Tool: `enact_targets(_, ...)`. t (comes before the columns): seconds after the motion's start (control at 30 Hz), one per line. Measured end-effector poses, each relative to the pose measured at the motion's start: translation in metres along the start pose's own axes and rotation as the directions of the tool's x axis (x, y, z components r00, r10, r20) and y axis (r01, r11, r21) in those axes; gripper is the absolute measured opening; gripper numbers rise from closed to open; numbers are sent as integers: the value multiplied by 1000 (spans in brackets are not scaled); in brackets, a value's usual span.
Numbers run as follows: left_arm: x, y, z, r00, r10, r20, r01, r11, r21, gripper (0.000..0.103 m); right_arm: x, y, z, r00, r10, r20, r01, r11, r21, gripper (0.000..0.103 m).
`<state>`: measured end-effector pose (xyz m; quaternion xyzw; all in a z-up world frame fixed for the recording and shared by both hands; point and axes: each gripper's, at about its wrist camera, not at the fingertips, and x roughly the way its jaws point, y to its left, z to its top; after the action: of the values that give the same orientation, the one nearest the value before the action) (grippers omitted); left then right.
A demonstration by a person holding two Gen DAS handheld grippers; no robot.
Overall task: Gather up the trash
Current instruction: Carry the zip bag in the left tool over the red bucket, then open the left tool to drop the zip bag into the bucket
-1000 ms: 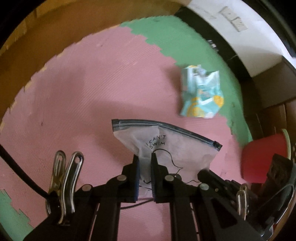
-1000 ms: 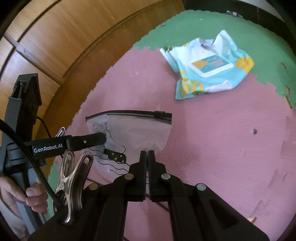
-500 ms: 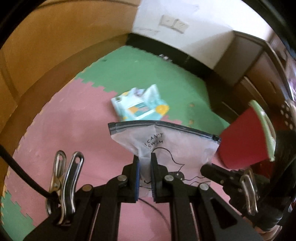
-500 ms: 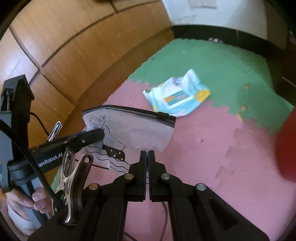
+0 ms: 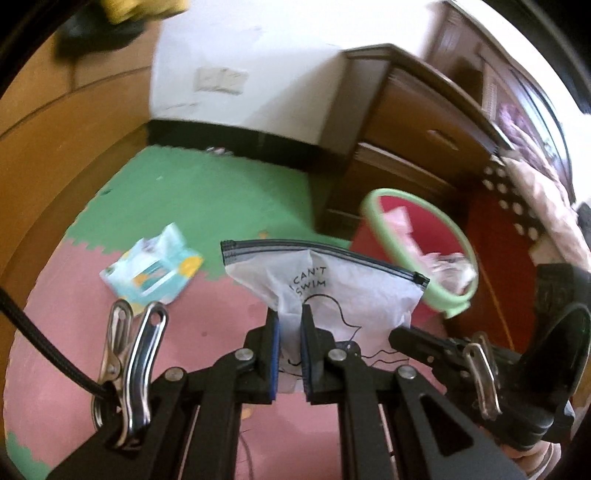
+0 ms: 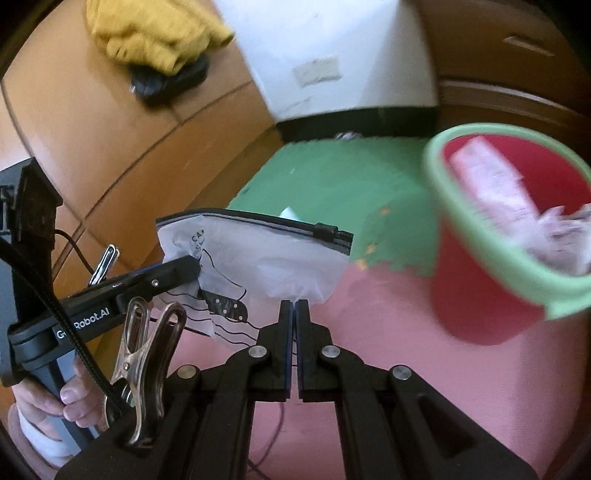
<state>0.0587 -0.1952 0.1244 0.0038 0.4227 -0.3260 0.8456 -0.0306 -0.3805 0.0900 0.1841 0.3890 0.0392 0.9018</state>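
Nearest in the left wrist view, the left hand-held gripper [image 5: 290,323] pinches the lower edge of a white zip bag [image 5: 332,291] printed "I CAN'T SWIM", held clear of the floor with its dark zipper strip uppermost. In the right wrist view the right hand-held gripper [image 6: 293,314] is pressed together on the bag's [image 6: 273,262] lower right edge, and the left tool enters from the left, gripped by a hand [image 6: 55,398]. Beneath lies a floor of interlocking foam tiles, pink [image 5: 74,295] near and green [image 5: 207,192] farther off. A crumpled light-blue wrapper [image 5: 153,267] lies on the floor at the pink-green seam, seen clearly only in the left wrist view. Right of the bag stands a red bucket [image 6: 480,288] with a pale green rim, holding pinkish crumpled waste. Beyond are a white wall with a black skirting and a wooden drawer unit [image 5: 406,140]. Only the right wrist view shows clearly a yellow cloth [image 6: 155,33] on the brown panelled surface at upper left.
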Motion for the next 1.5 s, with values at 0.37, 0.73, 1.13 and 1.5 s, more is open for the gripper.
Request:
enact_targets(0.37,48,-130,42,997,-80,15,77,988,131,9,-79,-90,21,978,-151,146,143,988,64,2)
enact_targets(0.73,108,-188,61,996,-82,-22,85,984,159,10,-94,-157,29,951,-260,169,242,963,118,2)
enact_targets(1.13,130,-187,63,997,-63,-40,69,985,159,33,-83,-181,34,942,-297,156,280,952,122,21)
enact_targets(1.5,130,-175,65,997,-60,-52,66,990,121,45,-79,-160,53,956,-199,215,193,980,50,26)
